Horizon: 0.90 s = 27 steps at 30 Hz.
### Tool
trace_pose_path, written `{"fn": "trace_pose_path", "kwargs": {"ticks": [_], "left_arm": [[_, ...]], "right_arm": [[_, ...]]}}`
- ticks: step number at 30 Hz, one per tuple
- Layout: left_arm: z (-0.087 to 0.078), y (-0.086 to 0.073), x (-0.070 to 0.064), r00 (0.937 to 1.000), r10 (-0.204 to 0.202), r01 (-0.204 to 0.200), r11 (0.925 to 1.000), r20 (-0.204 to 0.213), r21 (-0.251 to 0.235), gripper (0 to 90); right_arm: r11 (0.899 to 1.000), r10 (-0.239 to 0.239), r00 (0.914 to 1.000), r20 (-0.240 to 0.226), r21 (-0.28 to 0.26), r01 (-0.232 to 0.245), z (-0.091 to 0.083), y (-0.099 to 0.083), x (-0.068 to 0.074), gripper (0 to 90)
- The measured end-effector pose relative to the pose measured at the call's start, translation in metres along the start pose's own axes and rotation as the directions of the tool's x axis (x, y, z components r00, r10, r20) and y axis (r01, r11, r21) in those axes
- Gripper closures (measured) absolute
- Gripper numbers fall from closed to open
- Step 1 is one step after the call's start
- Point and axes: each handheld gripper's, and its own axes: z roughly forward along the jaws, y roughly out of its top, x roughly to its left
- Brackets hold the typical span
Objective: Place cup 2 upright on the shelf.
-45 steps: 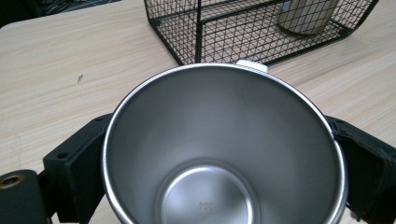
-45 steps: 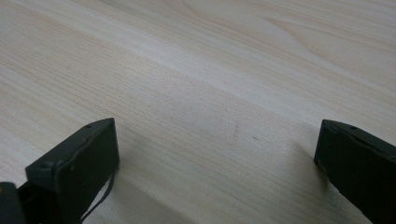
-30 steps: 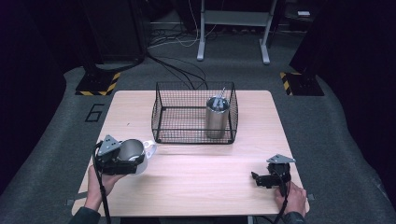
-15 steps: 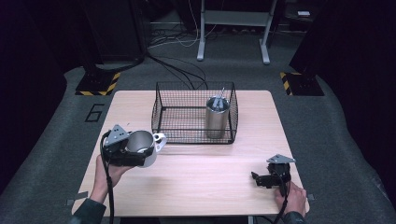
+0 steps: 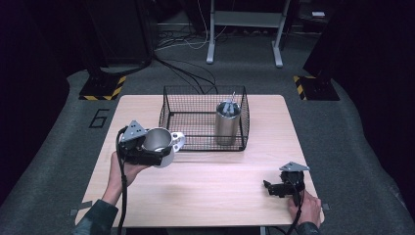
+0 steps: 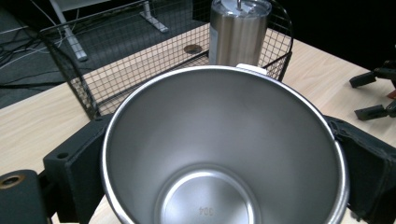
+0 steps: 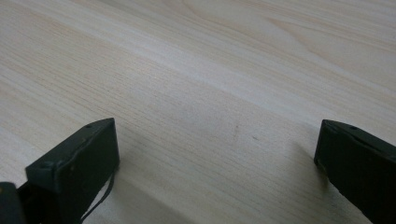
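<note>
Light wooden rectangular table (image 5: 205,188) on grey carpeted floor (image 5: 357,147). Dark surroundings. White metal frame legs (image 5: 243,29) behind, black cables (image 5: 181,73) across floor, yellow-black striped hazard tape (image 5: 103,88) at dark stand bases.

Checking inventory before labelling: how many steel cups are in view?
2. A lidded tumbler stands upright inside the wire basket at its right end. An open cup is clamped in the left gripper just in front of the basket's left corner.

Table (image 5: 205,191) lit from overhead, surroundings v. dark; soft shadows under right gripper jaws; steel cup (image 6: 224,149) shows mild glare, slight blur.
</note>
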Motion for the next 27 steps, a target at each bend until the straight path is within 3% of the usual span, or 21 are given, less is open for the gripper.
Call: {"fn": "trace_pose_path", "kwargs": {"ticks": [16,27], "left_arm": [[0.020,0.030,-0.003,0.9993,0.032,-0.032,0.9995,0.017,0.001,6.1],[0.025,0.051,0.002,0.9994,0.027,-0.026,0.9996,0.022,-0.014,6.0]], "right_arm": [[1.000,-0.002,1.0000,-0.001,0.000,0.002,0.000,0.000,0.000,0.0],[1.000,-0.003,1.0000,-0.002,0.001,0.003,0.000,0.000,0.000,0.0]]}}
